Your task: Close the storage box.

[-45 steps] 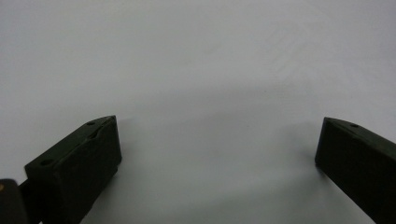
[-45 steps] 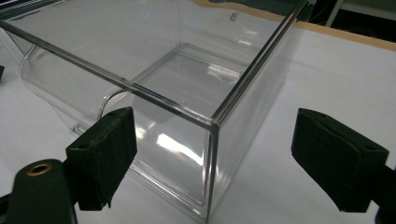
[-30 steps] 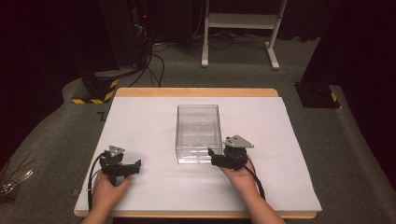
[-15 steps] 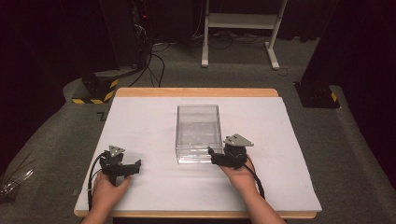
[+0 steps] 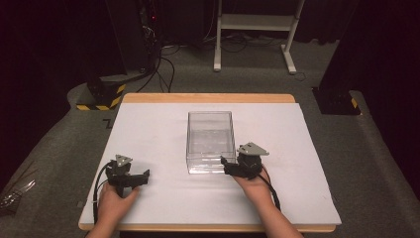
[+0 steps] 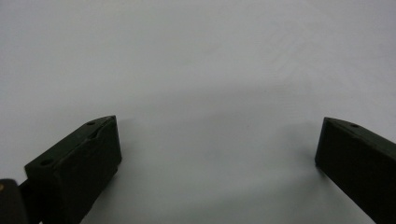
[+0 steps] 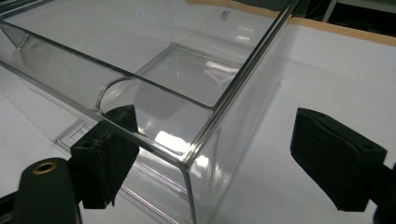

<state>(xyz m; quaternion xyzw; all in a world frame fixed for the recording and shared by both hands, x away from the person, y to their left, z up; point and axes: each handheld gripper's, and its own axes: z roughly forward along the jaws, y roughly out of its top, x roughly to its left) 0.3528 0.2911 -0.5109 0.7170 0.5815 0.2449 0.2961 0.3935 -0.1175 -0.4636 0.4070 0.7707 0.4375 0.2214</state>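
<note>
Clear box point(image 5: 210, 140): high view, mid-table point(image 5: 148, 124), same spot as before; no writing readable.
Right tongs point(image 5: 229, 165): at its near right corner, unmoved.
Left tongs point(image 6: 217, 149): released, over bare white.
Right tongs view point(image 7: 212, 149): just narrowing, released; box corner point(image 7: 187, 158) between.

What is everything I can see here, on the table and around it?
Clear box: one, see-through plastic, open top, middle of the table, empty.
Table: one, white top with a wooden edge.
White stand: one, on the floor beyond the table.
Yellow-black striped blocks: one at the far left corner, another at the right.
Left claw: one, black, open over bare table, nothing between its jaws.
Right claw: one, black, jaws just closing a little, one inside the box's near corner, one outside, not gripping.
Hands: two, at the near edge.
</note>
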